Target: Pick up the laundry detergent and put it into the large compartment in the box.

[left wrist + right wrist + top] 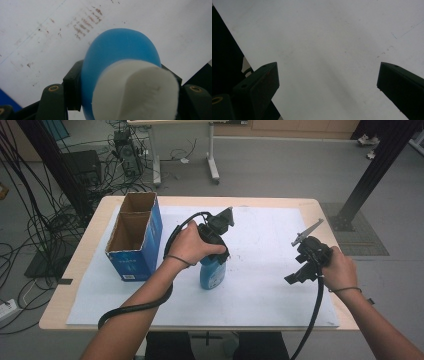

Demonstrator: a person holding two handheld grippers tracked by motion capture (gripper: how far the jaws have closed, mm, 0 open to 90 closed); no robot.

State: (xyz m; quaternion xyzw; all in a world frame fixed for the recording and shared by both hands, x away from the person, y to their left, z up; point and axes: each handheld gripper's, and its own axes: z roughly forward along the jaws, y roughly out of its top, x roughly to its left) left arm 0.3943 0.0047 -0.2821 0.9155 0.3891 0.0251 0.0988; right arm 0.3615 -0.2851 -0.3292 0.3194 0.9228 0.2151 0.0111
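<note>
White cap of blue bottle (120, 62) fills lower centre of left gripper view, left gripper (216, 251) clamped on its sides, likely for lifting toward box (136, 236) at left. Bottle upright, frame centre. Right gripper (305, 270) open, empty, waiting at right.

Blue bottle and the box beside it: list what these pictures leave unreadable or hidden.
- Blue bottle: in the high view the left hand and left gripper cover its top; its label print is too small to read.
- Same bottle in the left gripper view: the white cap is blurred and cut off by the bottom edge.
- Cardboard box: the compartments' floors are shadowed; its print is too small.
- Right gripper: open over bare sheet.
</note>
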